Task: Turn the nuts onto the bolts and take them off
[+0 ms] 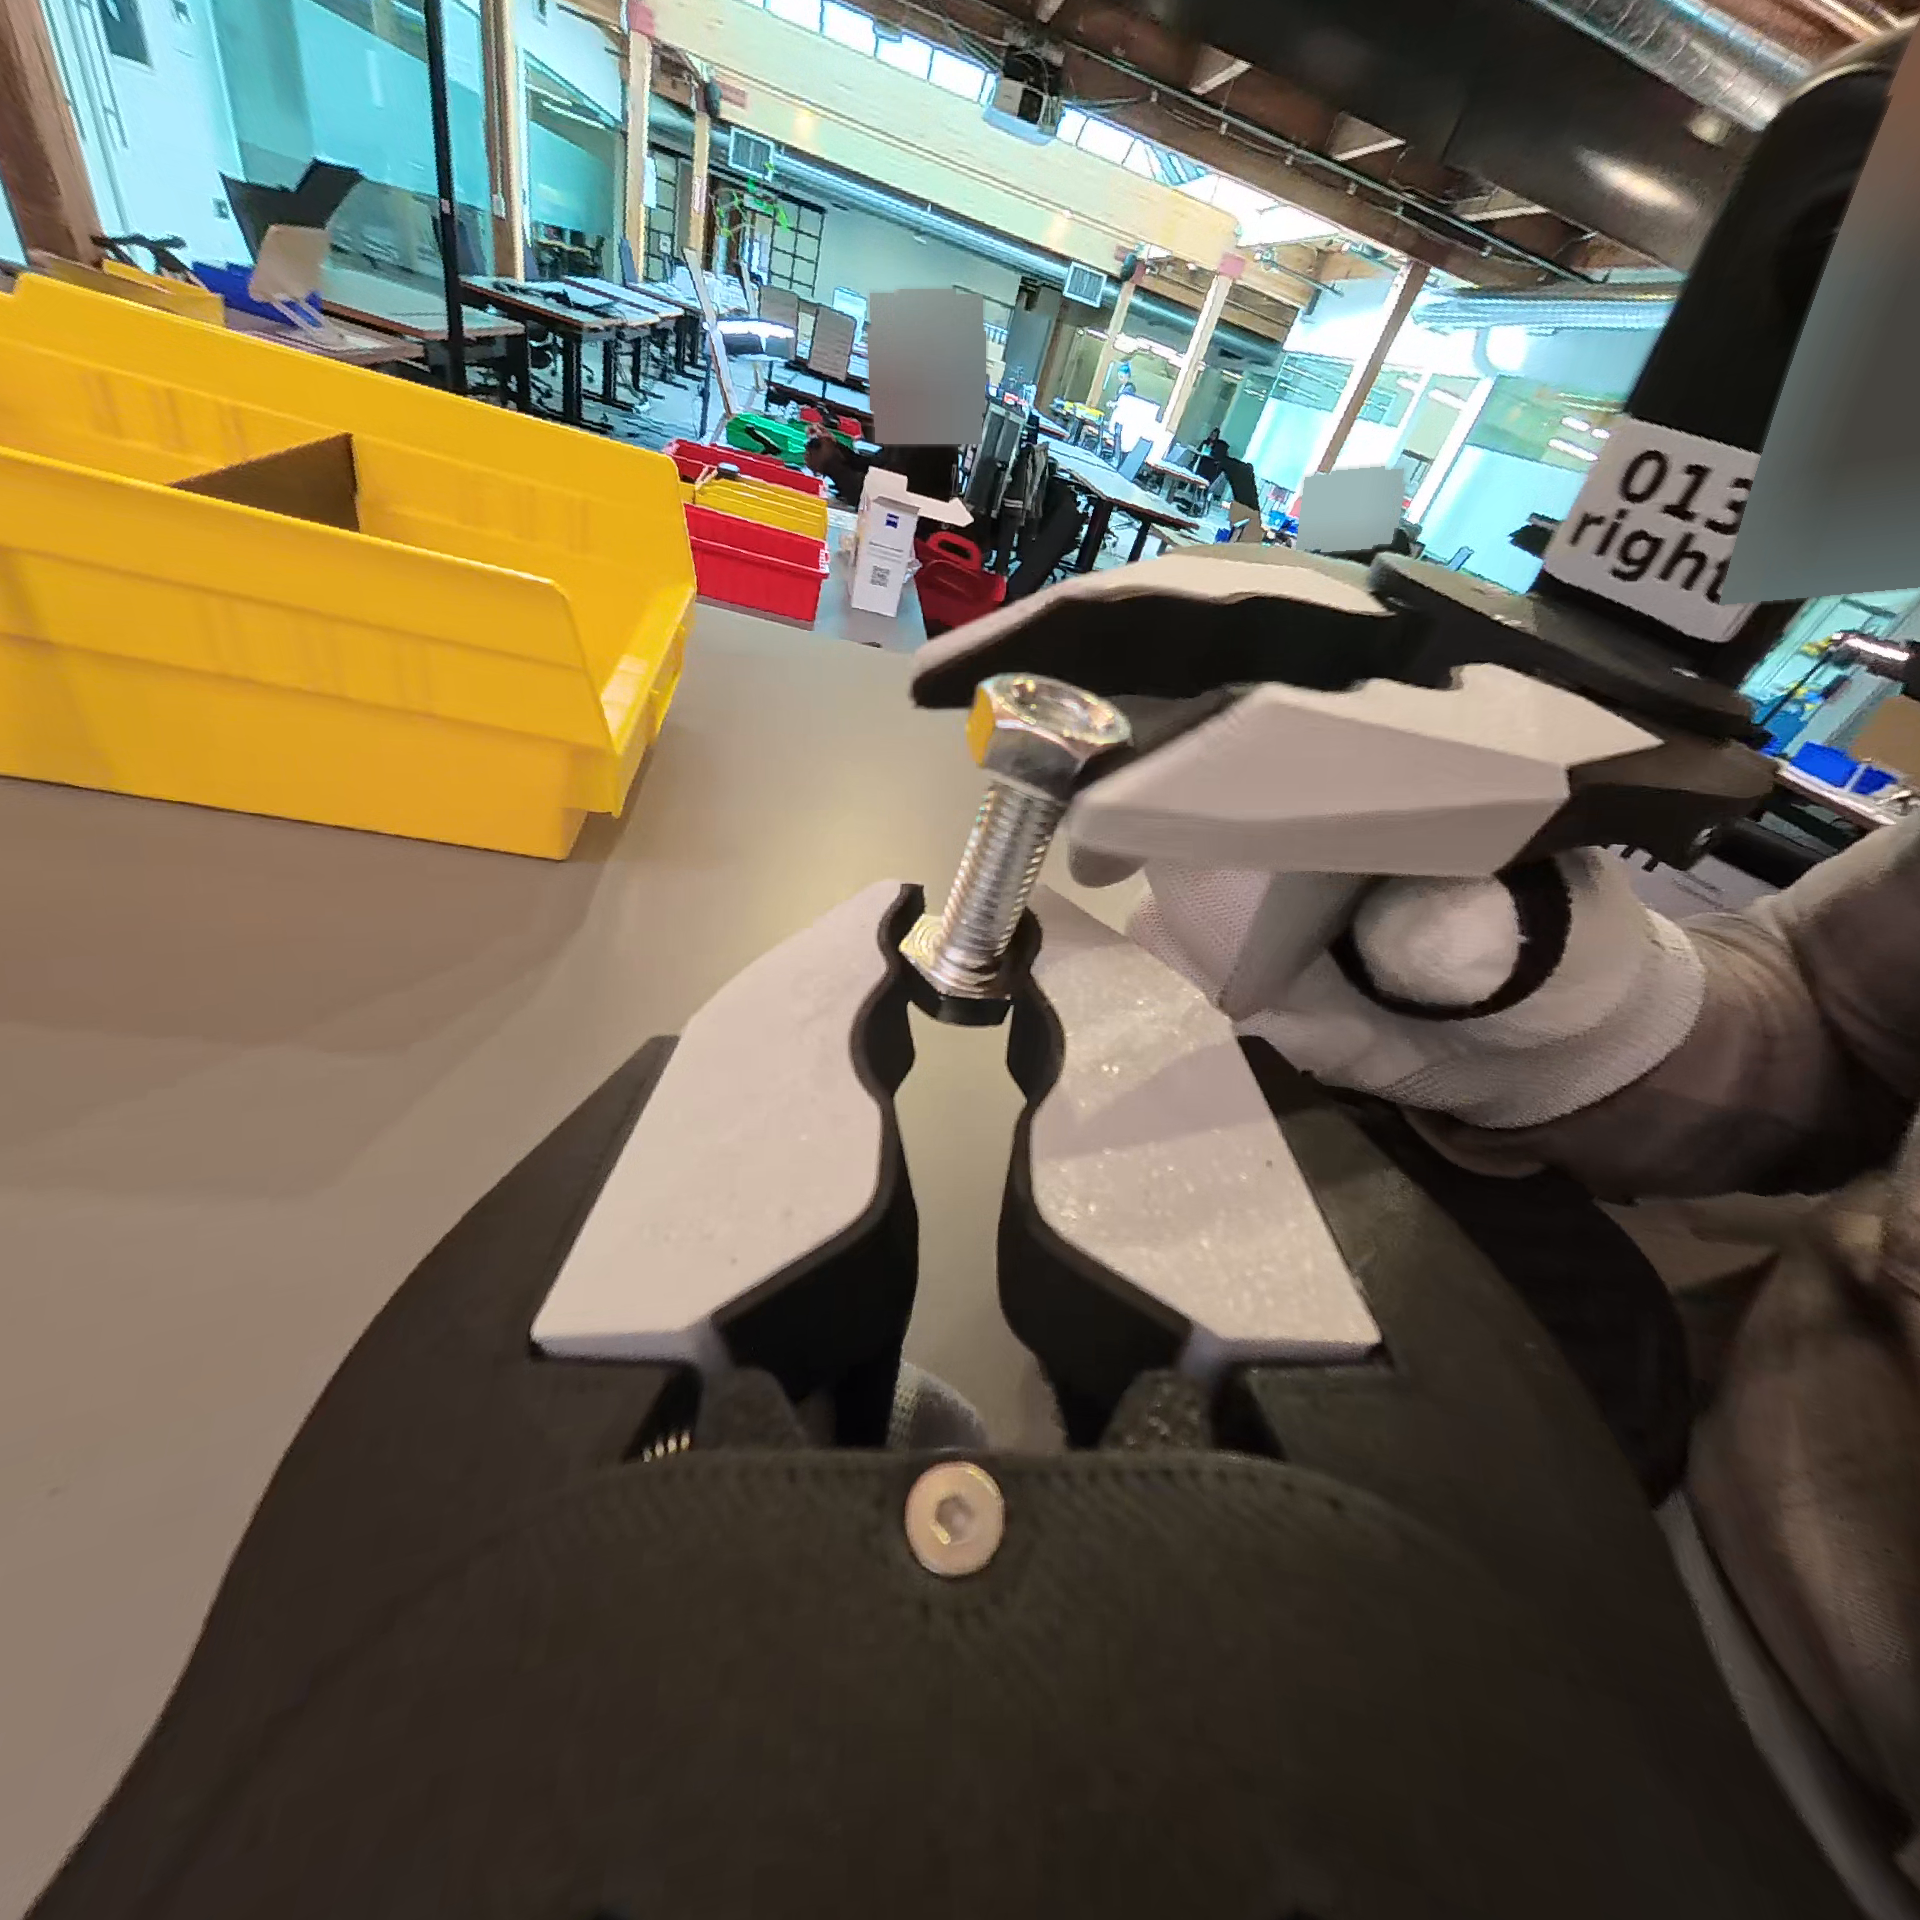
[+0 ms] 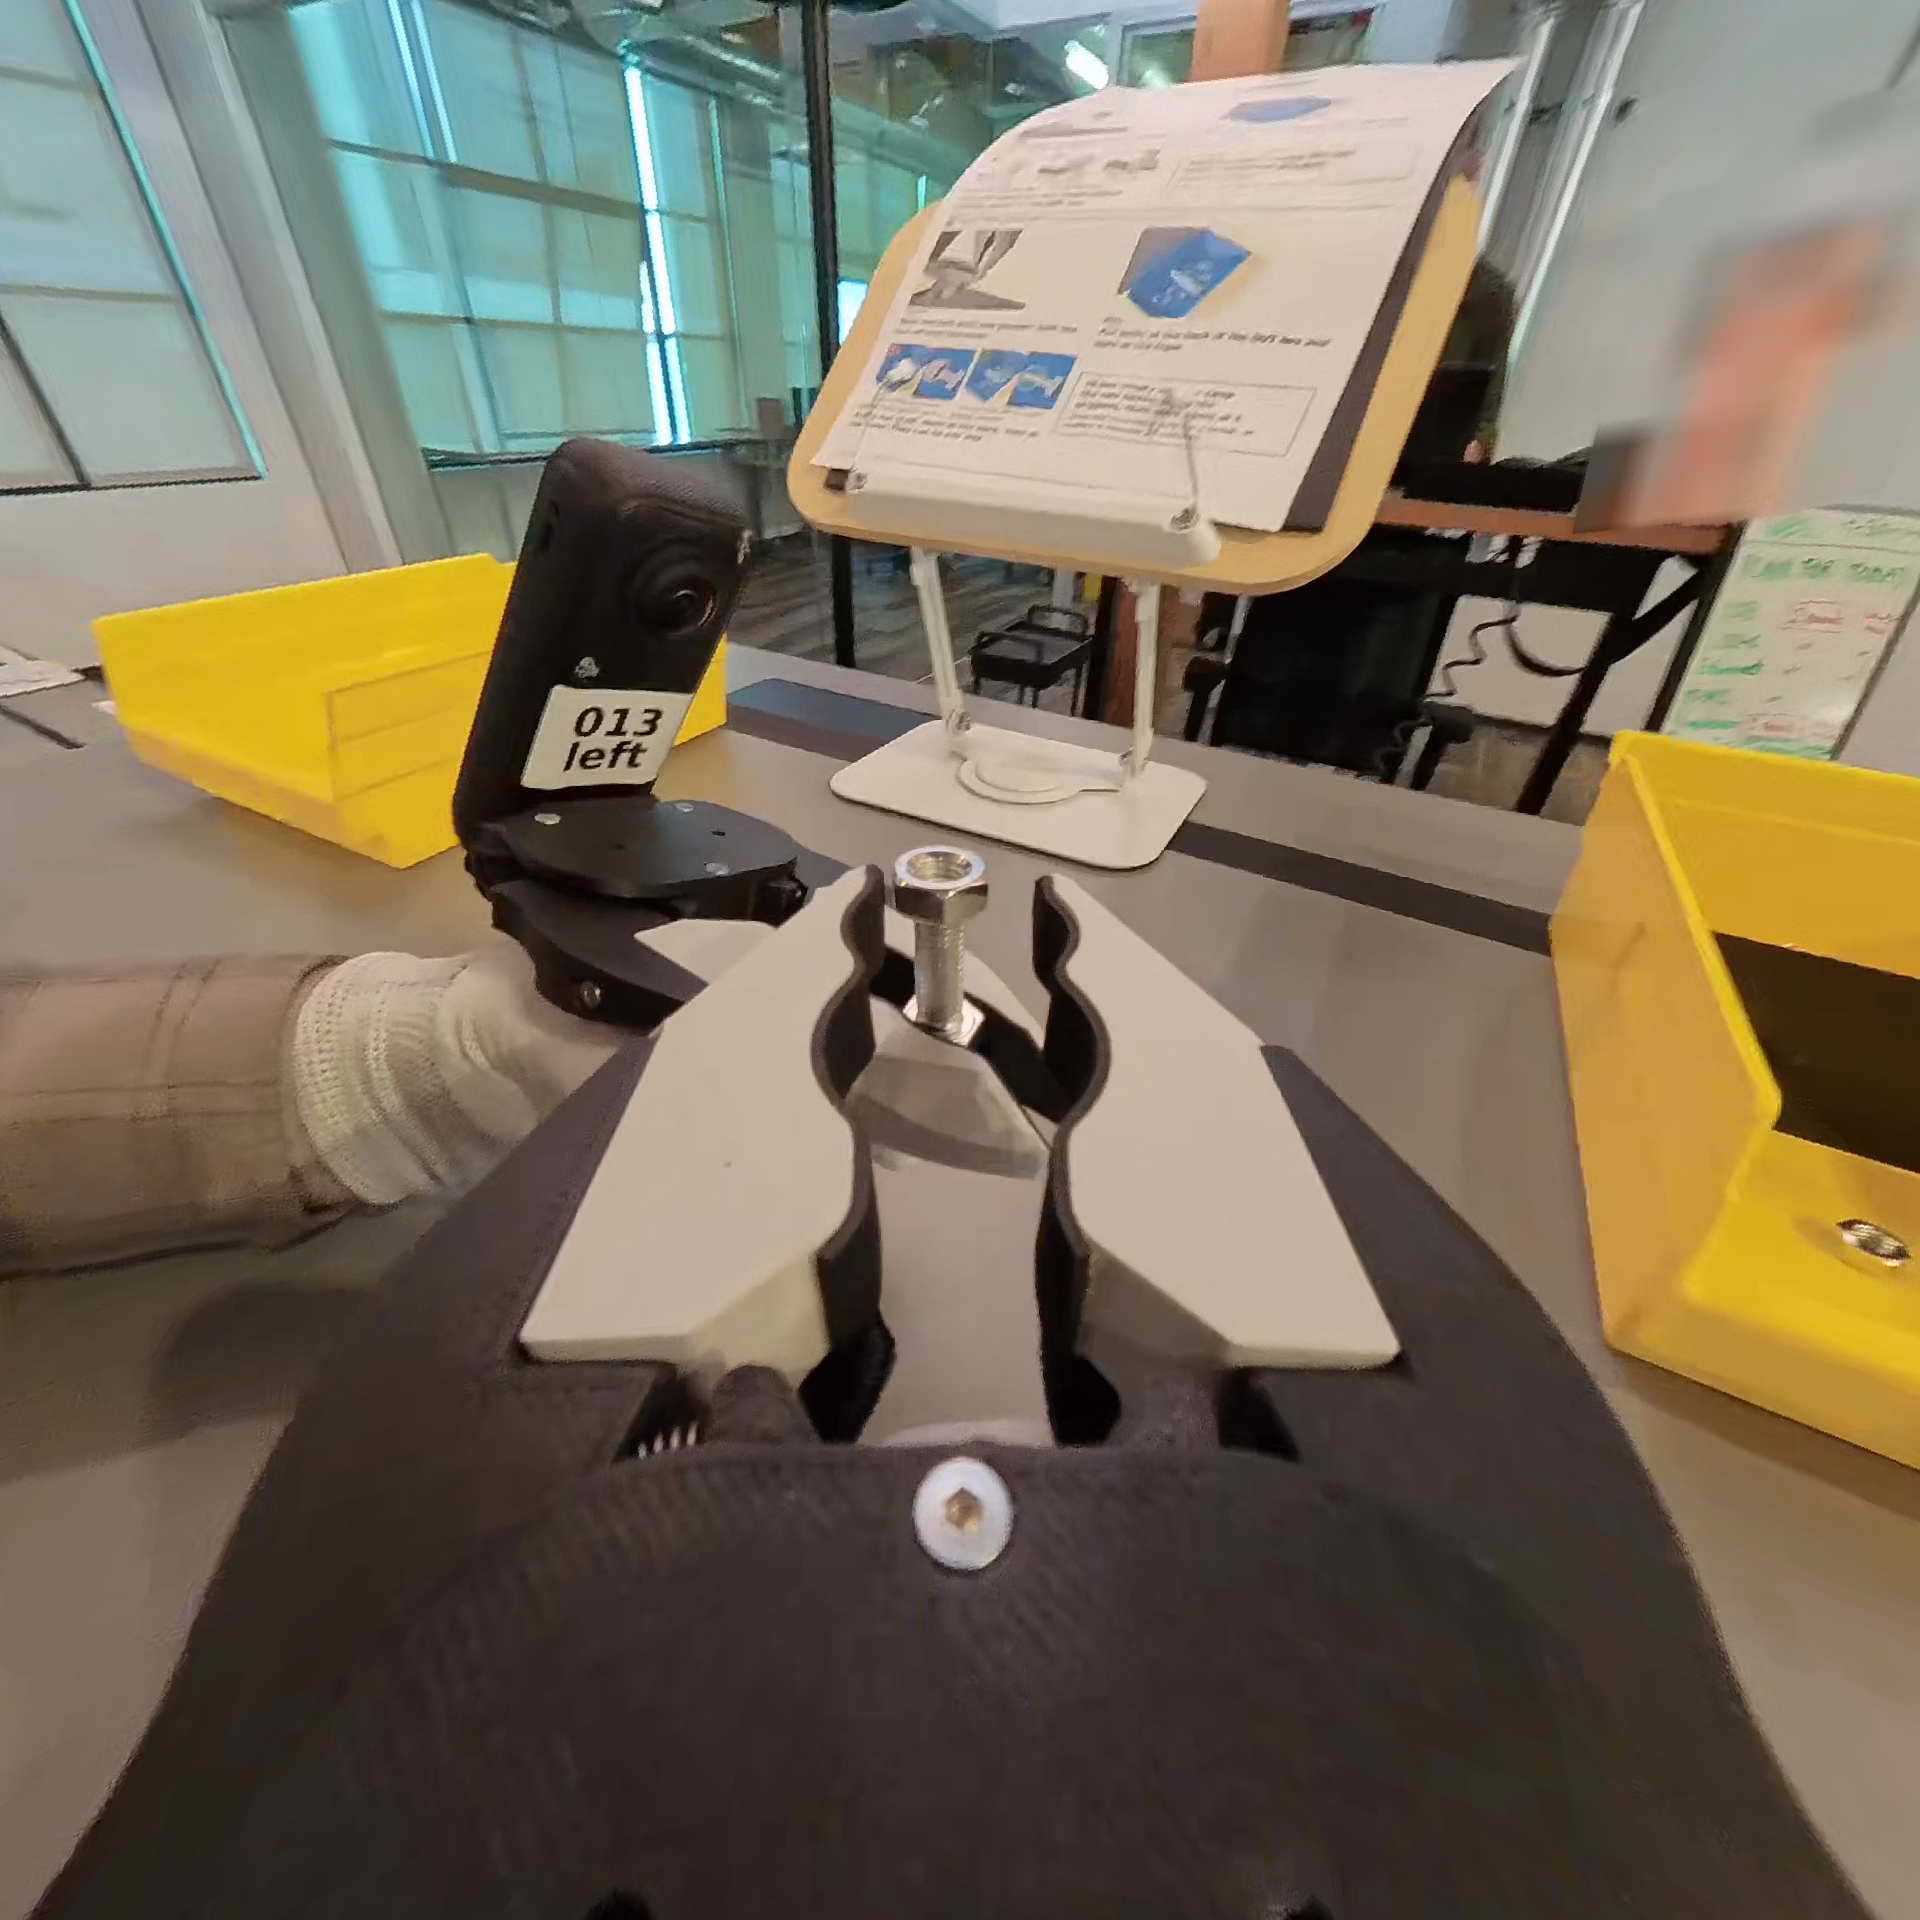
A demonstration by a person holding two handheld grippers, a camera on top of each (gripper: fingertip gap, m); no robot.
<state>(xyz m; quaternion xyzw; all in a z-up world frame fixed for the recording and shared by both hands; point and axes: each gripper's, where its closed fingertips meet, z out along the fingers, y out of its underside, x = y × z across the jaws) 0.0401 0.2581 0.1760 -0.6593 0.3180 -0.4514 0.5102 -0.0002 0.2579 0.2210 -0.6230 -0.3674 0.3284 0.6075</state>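
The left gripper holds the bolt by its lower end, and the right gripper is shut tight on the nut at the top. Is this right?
Not quite. The right gripper is open: the right wrist view shows a gap on each side of the nut. The left gripper does hold the bolt by its lower end.

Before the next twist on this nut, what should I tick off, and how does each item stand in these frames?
1. Left gripper clamped on the bolt at its lower hex end: ok.
2. Bolt held clear of the table, standing roughly upright: ok.
3. Nut sits at the bolt's top end: ok.
4. Right gripper lined up, one finger on each side of the nut: ok.
5. Right gripper closed on the nut: not ok, gaps show on both sides.
6. Nut's threads engaged with the bolt: cannot tell.
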